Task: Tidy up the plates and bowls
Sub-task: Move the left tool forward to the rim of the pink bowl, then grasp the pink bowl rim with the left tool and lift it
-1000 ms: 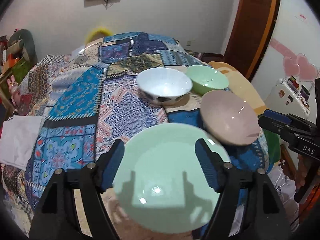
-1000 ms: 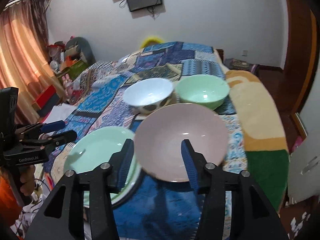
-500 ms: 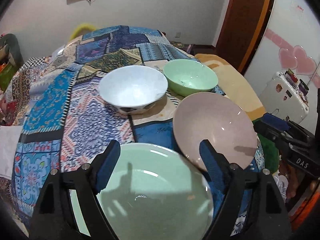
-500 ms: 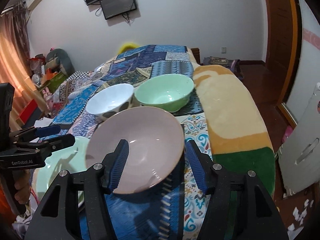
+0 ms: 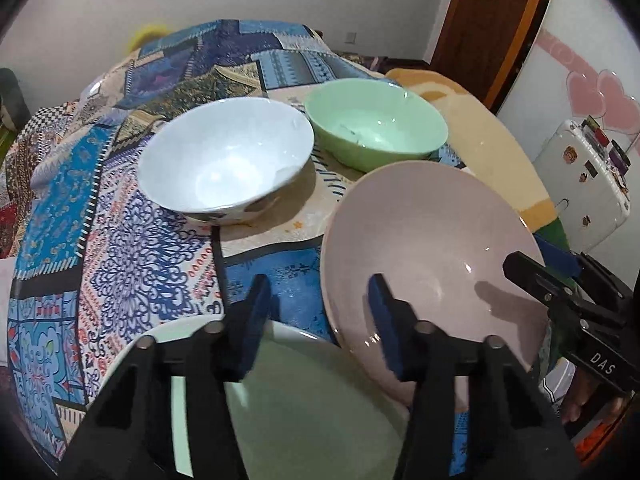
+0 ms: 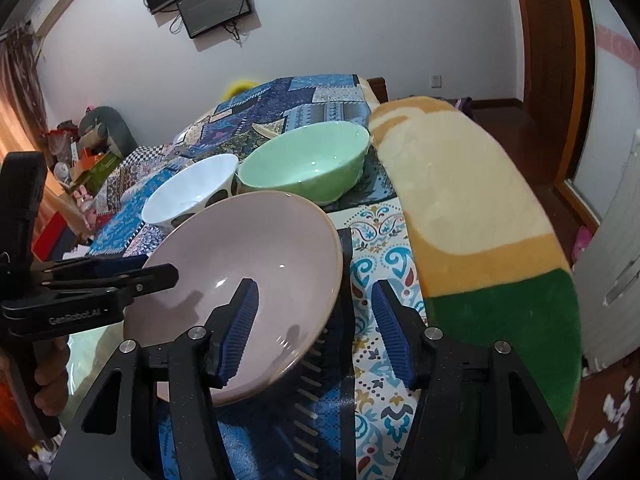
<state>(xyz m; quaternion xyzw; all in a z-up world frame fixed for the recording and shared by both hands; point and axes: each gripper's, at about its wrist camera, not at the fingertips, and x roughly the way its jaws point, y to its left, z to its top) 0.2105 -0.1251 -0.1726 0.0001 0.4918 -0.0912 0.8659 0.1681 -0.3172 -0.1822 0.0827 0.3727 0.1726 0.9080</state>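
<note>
With both grippers, left [image 5: 316,322] and right [image 6: 314,330], spread wide and empty, the pink plate [image 6: 244,276] beside the green plate [image 5: 304,412] is judged next to be gripped for stacking.

The large pink ceramic plate [image 5: 432,264] sits tilted at the near right of the patchwork-covered bed [image 5: 120,248], its lower edge beside the pale green ceramic plate [image 5: 304,408], which lies nearest, at the left. Behind them stand the white ceramic bowl [image 5: 224,164] at left and the green ceramic bowl [image 5: 376,124] at right, just beside each other.
</note>
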